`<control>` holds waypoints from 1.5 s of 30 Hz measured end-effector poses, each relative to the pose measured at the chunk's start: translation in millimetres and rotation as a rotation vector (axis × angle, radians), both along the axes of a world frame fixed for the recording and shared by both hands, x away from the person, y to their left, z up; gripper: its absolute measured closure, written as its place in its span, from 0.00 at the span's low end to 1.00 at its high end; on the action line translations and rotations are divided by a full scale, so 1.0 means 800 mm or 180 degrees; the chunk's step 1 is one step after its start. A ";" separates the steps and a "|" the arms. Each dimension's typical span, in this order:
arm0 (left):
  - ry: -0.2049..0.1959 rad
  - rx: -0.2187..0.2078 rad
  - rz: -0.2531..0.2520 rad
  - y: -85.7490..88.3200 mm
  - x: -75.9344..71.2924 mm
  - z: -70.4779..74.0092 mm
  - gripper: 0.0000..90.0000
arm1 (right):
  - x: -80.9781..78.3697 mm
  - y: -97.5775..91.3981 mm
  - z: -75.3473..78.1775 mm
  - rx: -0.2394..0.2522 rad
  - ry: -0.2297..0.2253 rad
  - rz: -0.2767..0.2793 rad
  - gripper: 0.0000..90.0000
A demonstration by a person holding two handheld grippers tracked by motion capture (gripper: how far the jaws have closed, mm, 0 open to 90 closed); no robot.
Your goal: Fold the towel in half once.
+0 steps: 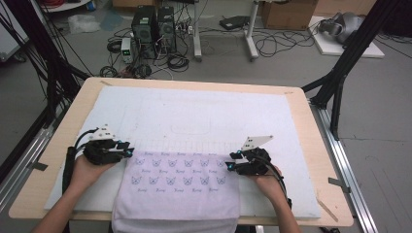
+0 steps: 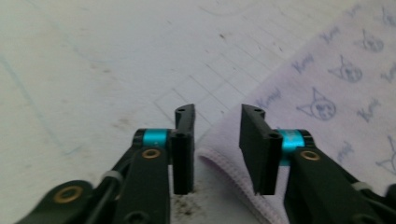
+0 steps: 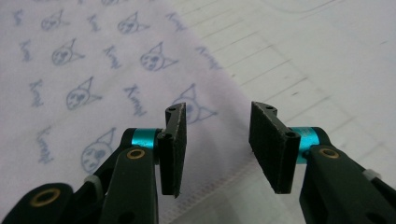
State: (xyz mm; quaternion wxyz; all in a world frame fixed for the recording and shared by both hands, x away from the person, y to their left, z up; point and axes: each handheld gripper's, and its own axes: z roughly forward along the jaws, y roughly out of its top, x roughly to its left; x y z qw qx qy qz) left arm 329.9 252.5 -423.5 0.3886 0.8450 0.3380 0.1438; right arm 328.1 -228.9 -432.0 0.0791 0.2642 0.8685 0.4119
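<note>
A pale lilac towel point(image 1: 180, 189) printed with small cat faces lies flat on the white mat point(image 1: 204, 111), and its near part hangs over the table's front edge. My left gripper point(image 1: 130, 150) sits at the towel's far left corner. In the left gripper view its jaws point(image 2: 218, 114) stand apart, with the towel point(image 2: 336, 93) corner's hem lying below the gap and neither pad pressing on it. My right gripper point(image 1: 228, 165) is at the far right corner. Its jaws point(image 3: 218, 108) are open too, over the hemmed edge of the towel point(image 3: 93, 84).
The wooden table point(image 1: 316, 145) shows as a bare border around the mat. A faint drawn grid and outline mark the mat beyond the towel. On the floor behind are computer towers point(image 1: 153, 26), cables and black frame legs point(image 1: 340, 73).
</note>
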 end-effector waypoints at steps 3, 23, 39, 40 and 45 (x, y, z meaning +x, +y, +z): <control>0.0099 0.0054 -0.0012 -0.004 0.006 -0.008 0.57 | 0.005 -0.011 0.005 0.0073 -0.0004 -0.0113 0.63; 0.0143 0.0137 -0.0182 -0.009 0.009 -0.014 0.94 | 0.026 0.007 -0.012 -0.0083 0.0281 0.0231 0.93; -0.0231 -0.0013 0.0156 -0.037 0.103 0.059 0.95 | 0.101 -0.026 0.056 -0.0137 -0.0077 -0.0388 0.95; -0.0263 0.0006 0.0177 -0.041 0.112 0.069 0.95 | 0.108 -0.027 0.063 -0.0148 -0.0106 -0.0427 0.95; -0.0556 0.0012 0.0268 -0.054 0.148 0.133 0.95 | 0.140 -0.033 0.116 -0.0198 -0.0290 -0.0571 0.95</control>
